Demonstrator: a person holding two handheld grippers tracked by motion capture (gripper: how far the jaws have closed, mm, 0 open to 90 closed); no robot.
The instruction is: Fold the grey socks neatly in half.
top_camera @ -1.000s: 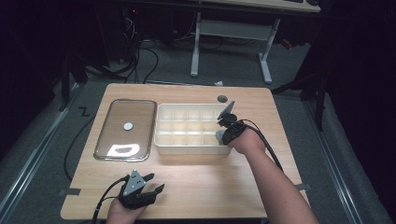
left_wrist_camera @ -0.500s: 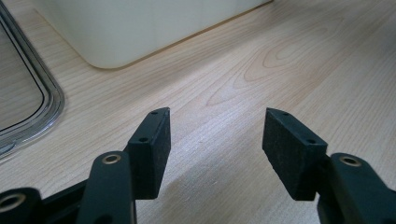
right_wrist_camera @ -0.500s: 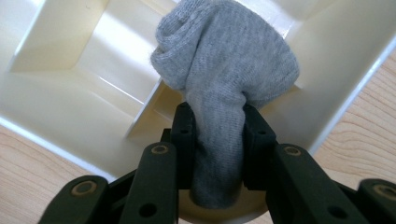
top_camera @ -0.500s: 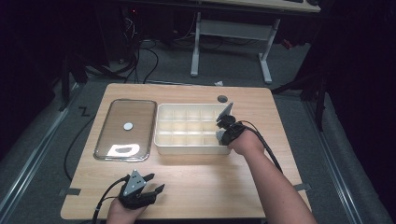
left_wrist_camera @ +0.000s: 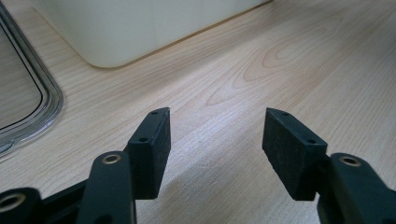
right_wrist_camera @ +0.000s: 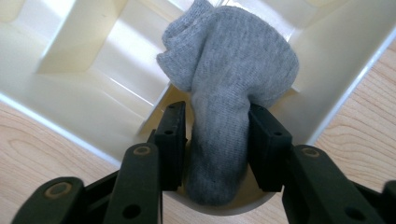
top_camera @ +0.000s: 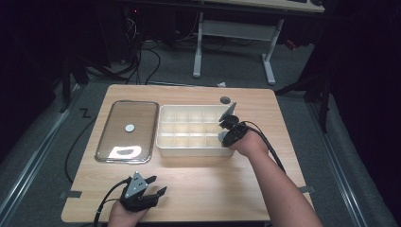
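Right gripper [right_wrist_camera: 218, 144] is clamping a rolled grey sock [right_wrist_camera: 231, 84], jaws pressing in on both sides of the narrower lower part while the fatter bundled end is bulging out beyond the pads. The sock is sitting over a corner compartment of the cream divider box [right_wrist_camera: 70, 100], at the box's right near corner as the high view is showing it [top_camera: 194, 146]; I can't tell whether the bundle is touching the compartment floor or hanging just above it. Handling-wise I'm reading this as light, soft knit: it's compressing visibly under the pads, so there's no breakage risk and little slip risk, since fabric is gripping well against the rubbery pads. The main concern, I'd judge, is the roll loosening or a loose cuff snagging on a divider wall, so holding across the middle of the bundle, as the right gripper is doing, looks like the sensible spot, not the floppy edge. Left gripper [left_wrist_camera: 215, 149] is hovering idle over bare wooden table [left_wrist_camera: 280, 60] at the near edge, jaws spread wide with nothing between them. The clear lid [top_camera: 126, 130] is lying flat on the table just left of the box, apart from both grippers.
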